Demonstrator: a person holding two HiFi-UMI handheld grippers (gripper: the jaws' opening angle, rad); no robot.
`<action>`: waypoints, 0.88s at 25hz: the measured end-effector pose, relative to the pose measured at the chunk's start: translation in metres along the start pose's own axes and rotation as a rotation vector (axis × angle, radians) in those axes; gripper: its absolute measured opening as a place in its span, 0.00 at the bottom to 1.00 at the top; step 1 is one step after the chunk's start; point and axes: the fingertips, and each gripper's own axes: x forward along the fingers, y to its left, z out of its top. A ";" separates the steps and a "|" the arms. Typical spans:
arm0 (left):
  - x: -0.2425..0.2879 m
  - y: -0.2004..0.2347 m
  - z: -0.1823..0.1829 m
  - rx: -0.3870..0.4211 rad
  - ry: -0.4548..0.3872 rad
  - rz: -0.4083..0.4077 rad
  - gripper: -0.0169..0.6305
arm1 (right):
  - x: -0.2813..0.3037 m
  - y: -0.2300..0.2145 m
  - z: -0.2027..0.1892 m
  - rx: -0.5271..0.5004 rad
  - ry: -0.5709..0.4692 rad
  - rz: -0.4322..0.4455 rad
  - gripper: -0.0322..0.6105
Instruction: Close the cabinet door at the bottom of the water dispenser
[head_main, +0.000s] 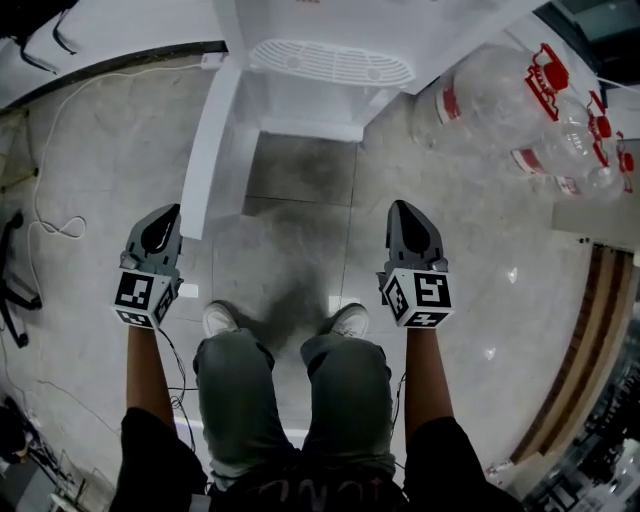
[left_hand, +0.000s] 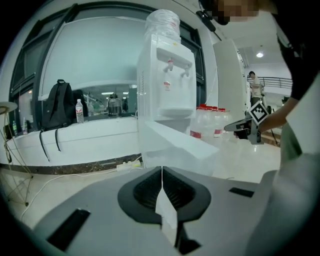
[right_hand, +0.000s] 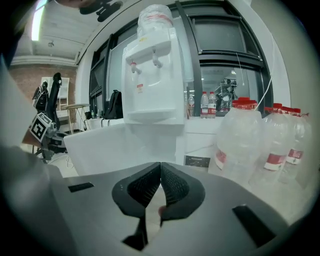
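The white water dispenser (head_main: 330, 62) stands at the top of the head view. Its bottom cabinet door (head_main: 212, 150) is swung wide open, pointing toward me on the left. My left gripper (head_main: 171, 211) is shut and empty, just left of the door's free end; I cannot tell if they touch. My right gripper (head_main: 400, 206) is shut and empty over bare floor, right of the open cabinet. In the left gripper view the dispenser (left_hand: 167, 85) and open door (left_hand: 175, 145) lie ahead of the shut jaws. The right gripper view shows the dispenser (right_hand: 152, 80) and the door (right_hand: 115, 147).
Several large water bottles (head_main: 520, 100) stand right of the dispenser. A white cable (head_main: 60, 150) loops over the floor at left, with a power strip (left_hand: 127, 163) by the wall. My shoes (head_main: 220, 318) stand in front of the dispenser. A wooden edge (head_main: 590, 330) runs along the right.
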 end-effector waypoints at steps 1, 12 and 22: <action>0.003 -0.002 -0.003 0.010 -0.011 0.001 0.05 | 0.004 -0.003 -0.006 0.000 -0.007 -0.003 0.07; 0.020 -0.042 0.000 0.040 -0.179 -0.088 0.05 | 0.022 -0.036 -0.053 -0.021 -0.079 -0.039 0.07; 0.079 -0.104 0.027 0.089 -0.271 -0.242 0.05 | 0.019 -0.074 -0.081 -0.019 -0.102 -0.098 0.07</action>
